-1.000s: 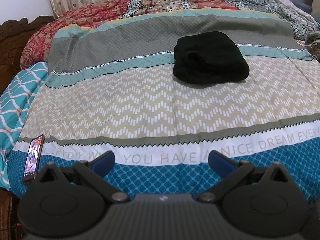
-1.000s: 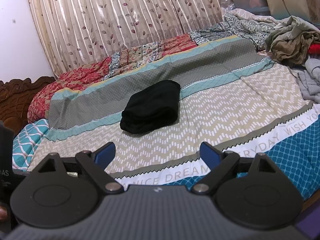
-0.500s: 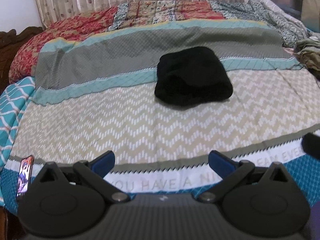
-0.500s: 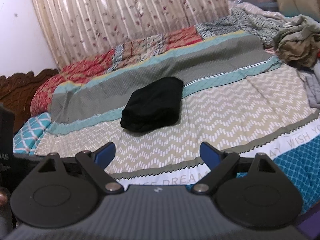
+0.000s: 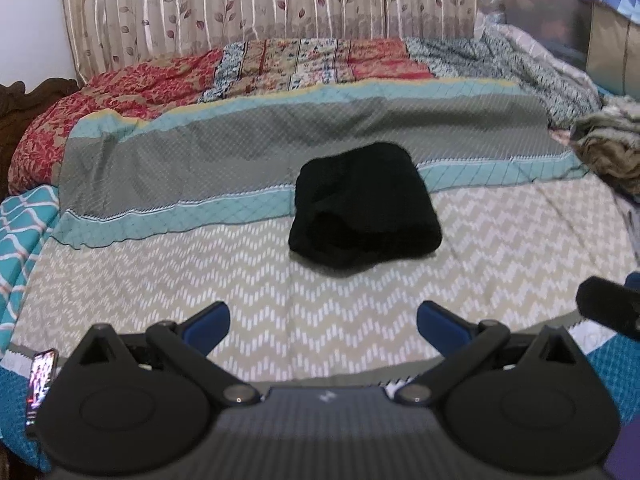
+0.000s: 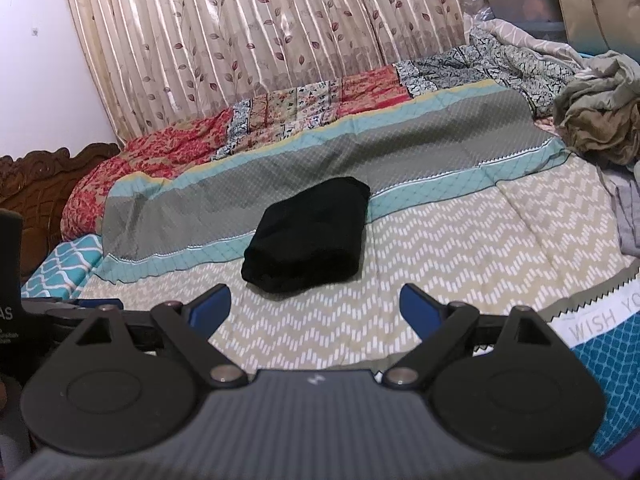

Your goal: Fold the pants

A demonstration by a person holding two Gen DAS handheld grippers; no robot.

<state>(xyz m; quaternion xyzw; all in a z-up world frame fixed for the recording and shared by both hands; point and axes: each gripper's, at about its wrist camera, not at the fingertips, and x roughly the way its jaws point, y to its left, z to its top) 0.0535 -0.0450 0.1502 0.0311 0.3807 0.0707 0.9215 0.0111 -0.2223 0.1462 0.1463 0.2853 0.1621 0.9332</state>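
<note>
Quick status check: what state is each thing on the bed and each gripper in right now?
Black pants: folded into a compact bundle, lying on the bedspread.
Left gripper: open, empty.
Right gripper: open, empty.
Phone: screen lit, at bed's edge.
Clothes pile: crumpled, unfolded.

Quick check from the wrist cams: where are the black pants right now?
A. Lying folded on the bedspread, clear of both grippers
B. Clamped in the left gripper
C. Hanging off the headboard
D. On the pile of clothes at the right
A: the black pants lie as a compact folded bundle on the bedspread, ahead of the open, empty left gripper and right gripper.
</note>
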